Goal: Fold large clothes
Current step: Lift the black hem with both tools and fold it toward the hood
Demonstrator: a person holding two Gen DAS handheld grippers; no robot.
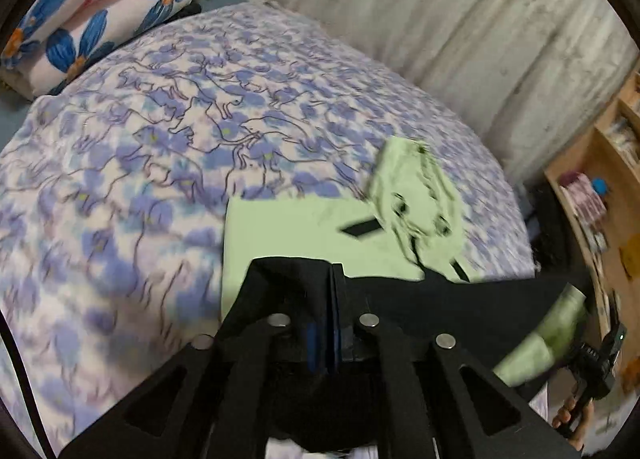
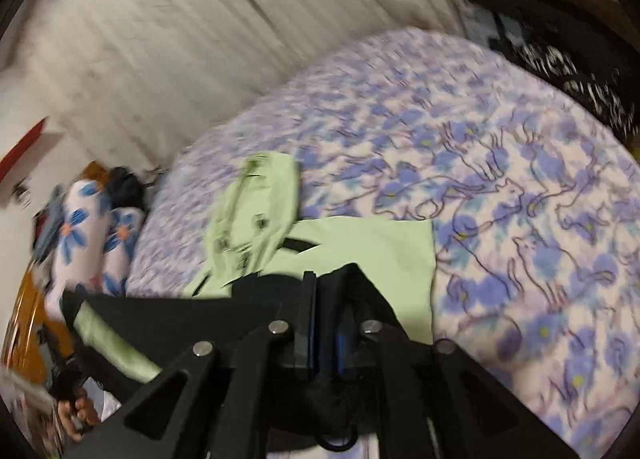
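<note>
While both frames smear with motion blur, the fields below hold.

Left gripper (image 1: 334, 279): jaws nearly together, pinching the black edge of the garment between the pads.
Right gripper (image 2: 316, 287): jaws nearly together, likewise clamped on the black edge of the same garment.
Garment (image 1: 304, 227): light green with black trim; the black band stretches taut from one gripper to the other, and the green panel runs forward from the fingertips onto the bed.
Bunched part: a crumpled green fold with dark marks lies ahead and to the right of the left gripper, ahead and to the left of the right one.
Bedspread (image 1: 160, 131): purple-blue flower and cat print, under the garment and spreading out beyond both grippers.
Pillows (image 1: 100, 19): white with big blue flowers, far ahead-left of the left gripper.
Wall (image 1: 460, 19): pale and streaked, beyond the bed.
Shelf (image 1: 600, 187): wooden, far right of the left gripper.
Hand (image 1: 576, 419): on the right gripper's handle, low right in the left view.
</note>
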